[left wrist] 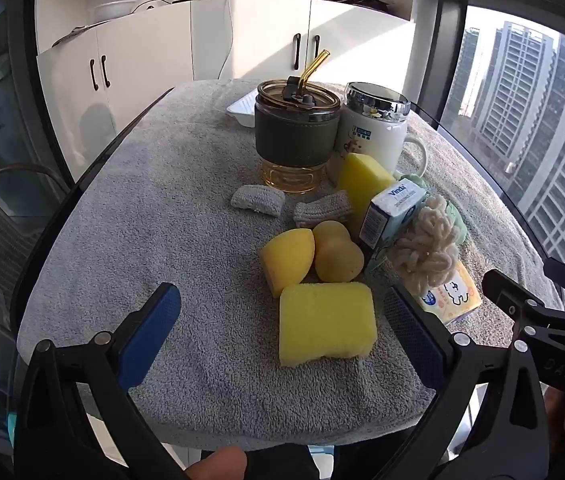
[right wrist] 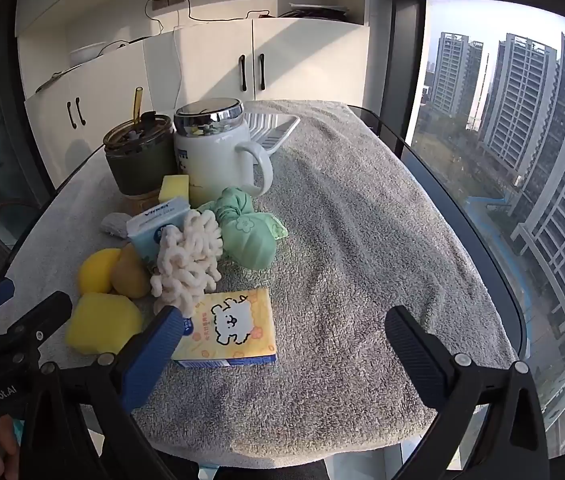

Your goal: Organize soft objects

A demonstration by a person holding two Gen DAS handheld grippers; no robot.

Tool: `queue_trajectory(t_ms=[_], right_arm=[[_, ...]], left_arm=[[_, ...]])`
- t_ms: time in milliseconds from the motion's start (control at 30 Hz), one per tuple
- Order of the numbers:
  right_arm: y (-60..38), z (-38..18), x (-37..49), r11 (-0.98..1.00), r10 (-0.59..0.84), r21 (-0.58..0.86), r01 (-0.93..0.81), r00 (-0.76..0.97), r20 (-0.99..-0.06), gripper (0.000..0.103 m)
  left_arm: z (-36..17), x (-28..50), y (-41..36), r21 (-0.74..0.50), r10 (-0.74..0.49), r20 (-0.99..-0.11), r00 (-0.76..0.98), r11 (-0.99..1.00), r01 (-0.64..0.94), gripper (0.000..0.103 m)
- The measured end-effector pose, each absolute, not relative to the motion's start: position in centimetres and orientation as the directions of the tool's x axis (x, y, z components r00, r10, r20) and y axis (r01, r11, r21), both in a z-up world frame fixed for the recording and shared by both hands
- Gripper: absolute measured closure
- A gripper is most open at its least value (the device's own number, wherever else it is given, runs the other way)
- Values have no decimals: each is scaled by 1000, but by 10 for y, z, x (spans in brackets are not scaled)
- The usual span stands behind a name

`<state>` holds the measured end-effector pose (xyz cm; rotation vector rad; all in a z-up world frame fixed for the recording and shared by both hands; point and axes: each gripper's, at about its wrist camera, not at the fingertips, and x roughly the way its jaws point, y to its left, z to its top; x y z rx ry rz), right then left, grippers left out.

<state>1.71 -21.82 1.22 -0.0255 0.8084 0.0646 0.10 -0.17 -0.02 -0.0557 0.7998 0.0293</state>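
Soft items lie clustered on a grey towel-covered table (left wrist: pixel 154 208). A yellow sponge (left wrist: pixel 327 324) lies nearest, between my left gripper's (left wrist: pixel 282 320) open fingers but apart from them. Behind it are a yellow wedge sponge (left wrist: pixel 286 260), a tan gourd-shaped puff (left wrist: pixel 338 254), two grey knitted cloths (left wrist: pixel 258 199), an upright yellow sponge (left wrist: pixel 362 188), a cream rope knot (right wrist: pixel 186 260) and a green cloth bundle (right wrist: pixel 248 232). My right gripper (right wrist: pixel 282 332) is open and empty over a yellow tissue pack (right wrist: pixel 234 328).
A blue Vinda tissue pack (left wrist: pixel 392 212), a dark tumbler with a straw (left wrist: pixel 296 136) and a white lidded mug (right wrist: pixel 214 152) stand behind the cluster. A white tray (right wrist: pixel 270 128) sits at the table's far end. White cabinets and a window wall surround the table.
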Motion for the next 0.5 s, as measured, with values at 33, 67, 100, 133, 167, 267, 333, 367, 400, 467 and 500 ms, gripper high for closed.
queue_trajectory(t_ms=[33,67,100,133,167,267,333,367,400,467,500], right_arm=[[-218,12,17,998,50,4,-68,690,-722,0],[-218,12,17,998,50,4,-68,690,-722,0],[-218,12,17,998,50,4,-69,690,-722,0],[-218,12,17,998,51,6,-68,691,-721,0],[-218,12,17,998,51,6,-68,691,-721,0],[-219,12,17,998,53,6,-70,691,-720,0],[-218,12,17,998,52,6,-69,692,-720,0],[-218,12,17,998,52,6,-69,691,-721,0],[-218,12,17,998,52,6,-69,691,-721,0],[-218,12,17,998,53,6,-70,691,-721,0],[-218,12,17,998,53,6,-70,691,-721,0]], left_arm=[[0,0,0,-63,-11,-709,705,997,-48,0],[0,0,-1,-61,-10,-709,705,997,-48,0],[0,1,-1,-59,-7,-710,704,997,-49,0],[-1,2,-1,-56,-4,-711,703,997,-51,0],[-1,2,-1,-55,-3,-712,703,997,-52,0],[-1,4,1,-58,-4,-711,703,997,-53,0],[-2,2,-1,-55,-7,-708,706,997,-46,0],[0,0,0,-58,-11,-706,708,997,-42,0],[0,0,0,-55,-9,-706,708,998,-42,0],[0,0,0,-51,-5,-708,706,998,-44,0],[0,0,0,-51,-6,-708,706,998,-44,0]])
